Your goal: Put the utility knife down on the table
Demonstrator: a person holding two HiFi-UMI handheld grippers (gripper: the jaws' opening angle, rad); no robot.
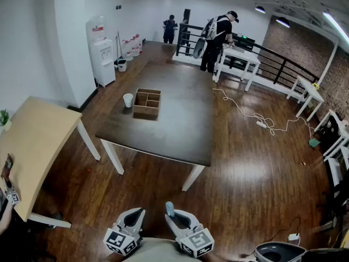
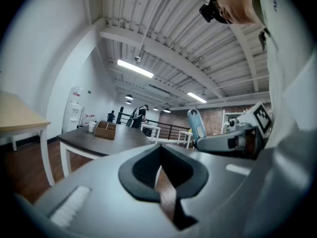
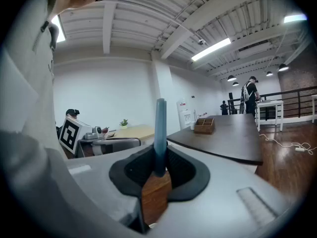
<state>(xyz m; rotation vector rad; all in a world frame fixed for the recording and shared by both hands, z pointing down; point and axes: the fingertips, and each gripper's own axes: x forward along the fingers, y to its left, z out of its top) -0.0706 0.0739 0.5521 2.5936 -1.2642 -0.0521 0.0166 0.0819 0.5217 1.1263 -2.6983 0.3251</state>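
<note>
One slim blue utility knife stands upright, pinched between the jaws of the grey right gripper, well short of the dark rectangular wooden table. Just beside it, the grey left gripper has its jaws together, holding nothing.

Slim blue utility knife, upright, clamped between the right gripper jaws, well short of the dark bench
</note>
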